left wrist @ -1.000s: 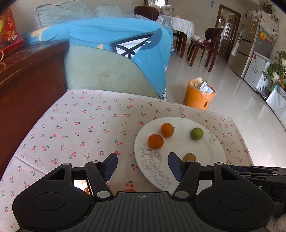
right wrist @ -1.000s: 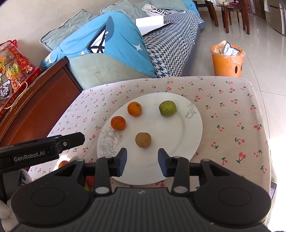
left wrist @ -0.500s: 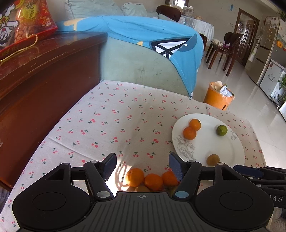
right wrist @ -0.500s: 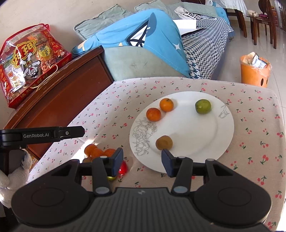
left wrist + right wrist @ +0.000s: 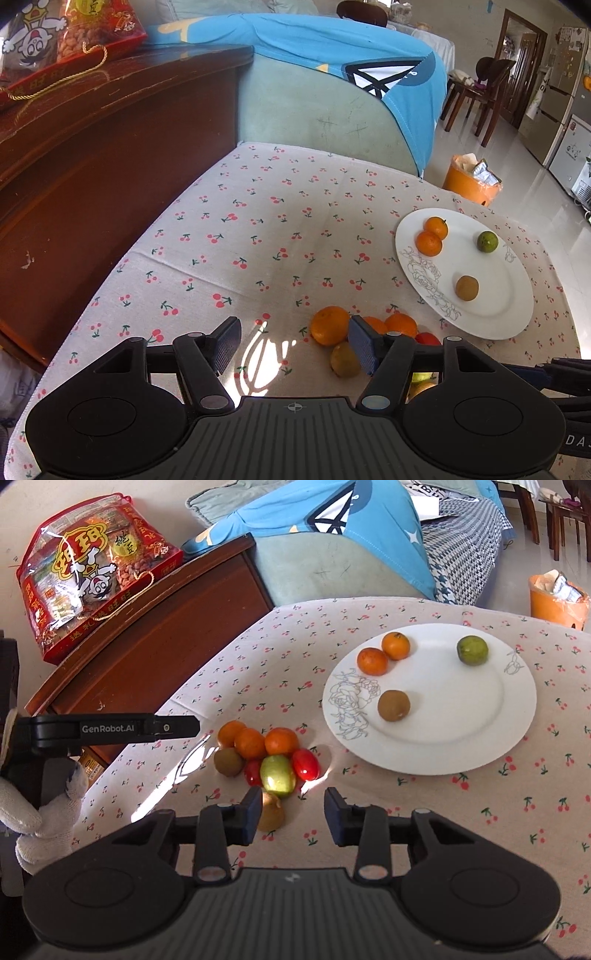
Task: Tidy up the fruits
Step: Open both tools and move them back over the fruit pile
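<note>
A white plate point(image 5: 480, 738) point(image 5: 509, 314) on the cherry-print tablecloth holds two oranges point(image 5: 372, 661), a green fruit point(image 5: 472, 649) and a brown kiwi point(image 5: 393, 705). A loose pile lies left of the plate: three oranges point(image 5: 250, 743), a kiwi point(image 5: 228, 762), red tomatoes point(image 5: 306, 763), a green fruit point(image 5: 277, 776) and a yellow-brown fruit point(image 5: 272, 814). My right gripper point(image 5: 291, 816) is open and empty just before the pile. My left gripper point(image 5: 293, 343) is open and empty, its right finger beside an orange point(image 5: 329, 325) and a kiwi point(image 5: 345, 360).
A dark wooden cabinet point(image 5: 147, 635) with a red snack bag point(image 5: 92, 576) stands left of the table. A sofa with a blue cloth point(image 5: 332, 74) is behind. An orange bin point(image 5: 471, 181) stands on the floor beyond the far edge.
Both grippers have pulled back and swung left, away from the plate. The loose fruit pile has come fully into view. Both stay open.
</note>
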A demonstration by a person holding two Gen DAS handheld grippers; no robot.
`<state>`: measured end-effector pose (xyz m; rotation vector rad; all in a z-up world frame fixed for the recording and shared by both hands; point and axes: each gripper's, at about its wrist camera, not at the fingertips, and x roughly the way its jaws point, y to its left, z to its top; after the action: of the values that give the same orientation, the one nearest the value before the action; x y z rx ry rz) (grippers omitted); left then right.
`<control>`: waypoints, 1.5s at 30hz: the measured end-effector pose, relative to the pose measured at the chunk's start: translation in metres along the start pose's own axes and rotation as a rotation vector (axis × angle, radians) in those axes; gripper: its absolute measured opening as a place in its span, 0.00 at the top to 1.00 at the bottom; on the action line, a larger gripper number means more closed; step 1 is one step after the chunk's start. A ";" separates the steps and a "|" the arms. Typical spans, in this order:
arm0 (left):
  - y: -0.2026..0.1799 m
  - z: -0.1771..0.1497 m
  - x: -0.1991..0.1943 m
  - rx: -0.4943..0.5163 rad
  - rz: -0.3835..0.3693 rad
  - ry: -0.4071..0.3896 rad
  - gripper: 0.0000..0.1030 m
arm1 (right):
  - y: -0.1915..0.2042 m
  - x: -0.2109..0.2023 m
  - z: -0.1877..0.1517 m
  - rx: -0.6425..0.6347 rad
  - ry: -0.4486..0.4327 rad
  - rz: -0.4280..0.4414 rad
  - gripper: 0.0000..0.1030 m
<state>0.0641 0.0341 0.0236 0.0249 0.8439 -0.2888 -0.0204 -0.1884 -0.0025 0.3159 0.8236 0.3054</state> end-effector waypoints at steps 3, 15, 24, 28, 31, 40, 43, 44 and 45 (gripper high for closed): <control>0.005 0.001 -0.002 -0.022 0.004 -0.010 0.40 | 0.007 0.004 -0.002 -0.021 0.012 0.019 0.64; 0.003 -0.002 0.016 -0.035 -0.021 0.003 0.46 | 0.026 0.025 -0.011 -0.106 0.058 0.010 0.68; -0.002 -0.001 0.033 -0.070 -0.085 0.029 0.59 | 0.022 0.027 -0.013 -0.100 0.060 -0.004 0.80; -0.005 -0.002 0.040 -0.084 -0.087 0.030 0.59 | 0.022 0.027 -0.013 -0.096 0.057 -0.004 0.80; -0.005 0.000 0.042 -0.107 -0.100 0.027 0.59 | 0.024 0.028 -0.013 -0.100 0.059 -0.002 0.77; -0.001 0.000 0.042 -0.165 -0.138 0.041 0.65 | 0.026 0.030 -0.014 -0.110 0.064 -0.001 0.76; 0.005 0.001 0.041 -0.175 -0.116 0.035 0.65 | 0.025 0.030 -0.014 -0.106 0.069 0.003 0.76; 0.006 0.001 0.041 -0.174 -0.115 0.039 0.65 | 0.025 0.030 -0.014 -0.106 0.069 0.003 0.76; 0.006 0.001 0.041 -0.166 -0.116 0.040 0.65 | 0.025 0.030 -0.014 -0.107 0.070 0.003 0.77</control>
<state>0.0918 0.0304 -0.0066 -0.1740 0.9089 -0.3274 -0.0147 -0.1518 -0.0218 0.2074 0.8724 0.3633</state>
